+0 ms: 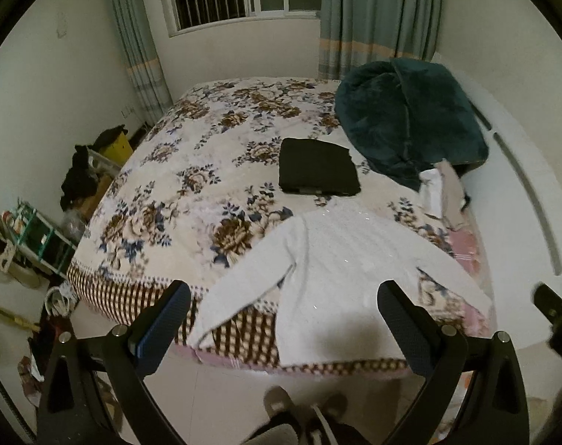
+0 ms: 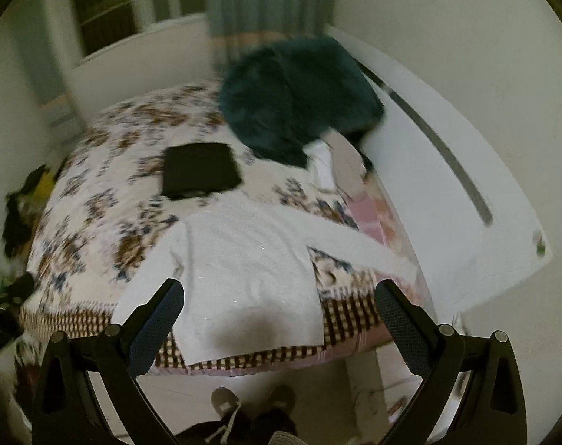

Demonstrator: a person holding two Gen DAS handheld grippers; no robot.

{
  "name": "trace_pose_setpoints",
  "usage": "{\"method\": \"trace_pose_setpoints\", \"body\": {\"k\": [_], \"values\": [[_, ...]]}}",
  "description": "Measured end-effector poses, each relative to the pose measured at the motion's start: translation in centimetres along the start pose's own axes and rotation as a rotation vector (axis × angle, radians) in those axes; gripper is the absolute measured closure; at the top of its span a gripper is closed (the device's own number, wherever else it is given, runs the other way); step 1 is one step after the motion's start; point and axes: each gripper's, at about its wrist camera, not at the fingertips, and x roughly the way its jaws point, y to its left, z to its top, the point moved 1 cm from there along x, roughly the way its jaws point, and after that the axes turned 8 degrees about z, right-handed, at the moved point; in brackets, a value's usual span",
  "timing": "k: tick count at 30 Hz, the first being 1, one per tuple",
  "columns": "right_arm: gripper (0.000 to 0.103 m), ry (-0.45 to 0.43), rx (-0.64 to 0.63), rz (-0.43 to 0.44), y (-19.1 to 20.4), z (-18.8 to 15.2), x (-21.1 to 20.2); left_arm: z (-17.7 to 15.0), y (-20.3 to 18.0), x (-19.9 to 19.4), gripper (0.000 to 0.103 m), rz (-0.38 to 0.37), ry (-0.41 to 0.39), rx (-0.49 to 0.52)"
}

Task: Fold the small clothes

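A white long-sleeved top (image 1: 340, 259) lies spread flat at the near edge of the bed, its sleeves out to both sides; it also shows in the right wrist view (image 2: 244, 259). A folded black garment (image 1: 318, 167) lies behind it on the bed, also in the right wrist view (image 2: 201, 170). My left gripper (image 1: 284, 293) is open and empty, held above the top's near hem. My right gripper (image 2: 281, 293) is open and empty, above the top's right side. Part of the right gripper shows at the left wrist view's right edge (image 1: 555, 315).
The bed has a floral cover (image 1: 192, 170). A dark teal blanket (image 1: 410, 118) is heaped at the far right, with pale clothes (image 1: 444, 193) by it. A white headboard (image 2: 448, 185) runs along the right. Clutter (image 1: 40, 237) stands on the floor at left. My shoes (image 1: 303, 408) are below.
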Motion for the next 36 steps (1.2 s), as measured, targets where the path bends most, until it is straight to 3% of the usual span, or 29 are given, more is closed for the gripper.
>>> {"method": "trace_pose_setpoints", "body": {"k": [5,9,10,12,14,18,24,29,32,34,35,36], "values": [[0.0,0.101,0.236,-0.082,-8.7,-1.0,9.1,0.0,-1.8,9.2,0.0,-0.011,0.038,0.007],[0.003,0.189,0.501,-0.115,-18.4,-3.2,18.4,0.5,-6.2,17.4,0.0,-0.009,0.138,-0.004],[0.007,0.203,0.559,-0.116,-20.6,-3.3,20.9,0.6,-6.9,18.7,0.0,-0.002,0.152,-0.005],[0.036,0.238,0.665,-0.127,-25.4,-4.3,26.3,0.4,-9.1,22.5,0.0,0.021,0.196,-0.002],[0.049,0.269,0.769,-0.122,-29.3,-5.2,31.5,-0.2,-11.6,26.9,0.0,0.065,0.246,0.018],[0.049,0.278,1.03,-0.107,-38.4,-7.8,42.1,-1.9,-16.2,34.5,0.0,0.129,0.365,0.053],[0.048,0.212,1.301,-0.242,-50.5,-11.8,53.1,-5.5,-21.7,45.2,0.0,0.167,0.51,0.073],[0.048,0.201,1.398,-0.353,-57.6,-13.9,59.0,-6.8,-24.4,50.5,0.0,0.174,0.55,0.075],[0.048,0.099,1.391,-0.401,-59.6,-13.2,60.5,-7.0,-25.6,52.6,0.0,0.166,0.548,0.078],[0.066,0.056,1.337,-0.434,-59.7,-11.9,60.9,-7.0,-25.7,53.6,0.0,0.159,0.545,0.082],[0.091,0.052,1.282,-0.46,-59.5,-10.8,61.2,-7.0,-25.6,54.0,0.0,0.159,0.544,0.079],[0.094,0.06,1.239,-0.479,-59.2,-9.8,61.5,-6.9,-25.1,54.3,0.0,0.159,0.541,0.072]]}}
